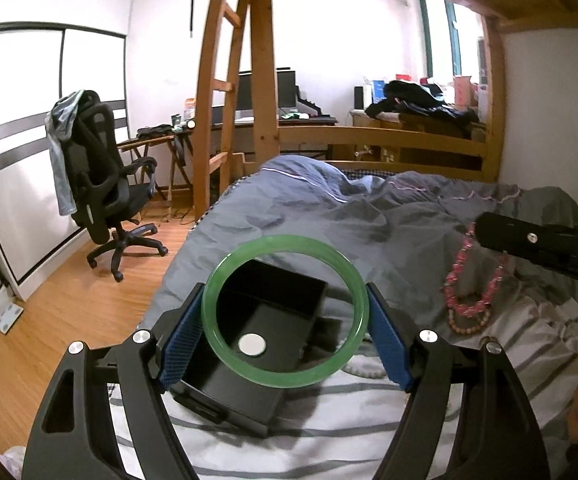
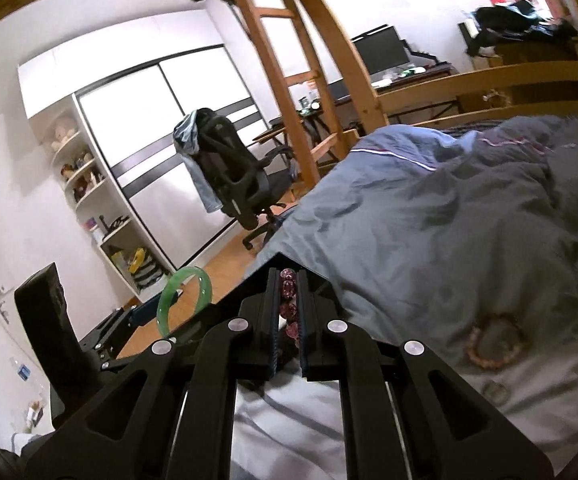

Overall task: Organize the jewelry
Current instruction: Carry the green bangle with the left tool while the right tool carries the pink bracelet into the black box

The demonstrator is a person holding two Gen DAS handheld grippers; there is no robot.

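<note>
- Landmark: the black box (image 1: pixel 265 344) lies open on the striped sheet (image 1: pixel 329 432) of the bed, with a round silver disc (image 1: pixel 252 345) on its floor.
- Surroundings: a rumpled grey duvet (image 1: pixel 369 216) covers the bed beyond the box. A black office chair (image 1: pixel 105 184) stands on the wood floor (image 1: pixel 49 320), left of the box and well apart from it. The wooden bunk frame (image 1: pixel 265 80) rises behind the duvet.
- Left hand-held gripper (image 1: pixel 285 320): clenched on the green bangle (image 1: pixel 285 312), its blue pads (image 1: pixel 183 336) pressing the rim from both sides. The bangle is held above the box and stands nearly upright, its opening facing the camera, so the box interior shows through the ring.
- Right hand-held gripper (image 2: pixel 289 312): clenched on the pink bead strand (image 2: pixel 289 308), which runs lengthwise between the fingers.
- In the left wrist view the strand (image 1: pixel 469 280) hangs from that gripper in loops, right of the box.
- A paler bead bracelet (image 1: pixel 469 322) lies on the bed under the hanging loops, right of the box.
- Obstruction: the bangle and the left fingers cover part of the box's rim.
</note>
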